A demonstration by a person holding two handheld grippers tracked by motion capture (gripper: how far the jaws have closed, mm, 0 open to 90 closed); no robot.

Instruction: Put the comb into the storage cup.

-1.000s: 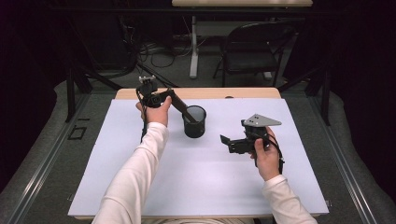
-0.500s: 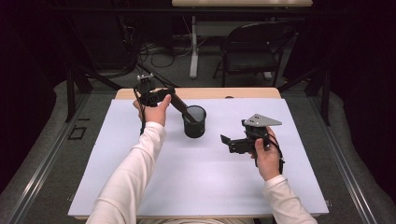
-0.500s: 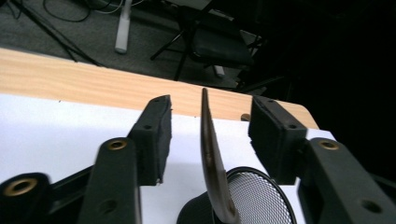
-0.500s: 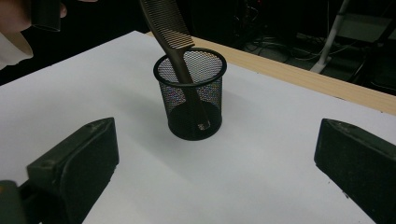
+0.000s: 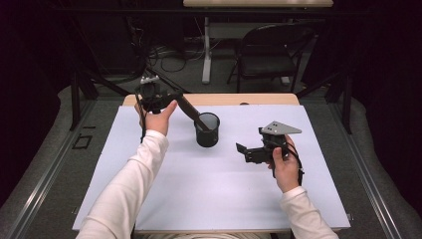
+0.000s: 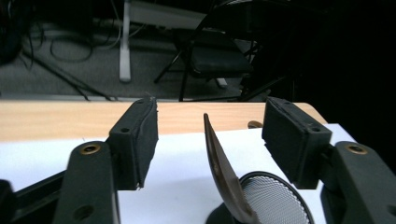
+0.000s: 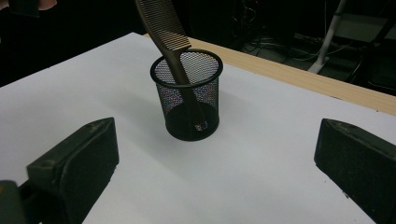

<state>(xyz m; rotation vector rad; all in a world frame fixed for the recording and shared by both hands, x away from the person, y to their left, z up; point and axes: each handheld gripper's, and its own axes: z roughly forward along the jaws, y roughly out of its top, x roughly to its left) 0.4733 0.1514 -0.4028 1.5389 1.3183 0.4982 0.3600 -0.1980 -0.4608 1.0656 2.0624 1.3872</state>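
The comb [image 7: 164, 28] stands in the black mesh cup [image 5: 207, 129] near the middle of the white-covered counter [image 5: 149, 199], its lower end on the cup's floor and its long axis leaning up and away toward the left gripper [image 5: 171, 98]. In the left gripper view the comb's thin edge [image 6: 219, 163] rises between the two fingers [image 6: 140, 140] without touching either pad — the grip is released, and the fingers have just been opening around it. So the comb lies straight ahead of the left fingers, far nearer that hand than the other. The right gripper [image 5: 245, 152] waits well apart to the cup's right, fingers spread wide on nothing. Compared with a second ago, the left hand has lifted a little back from the cup — the comb then lay within its grasp and now rests on the rim alone.
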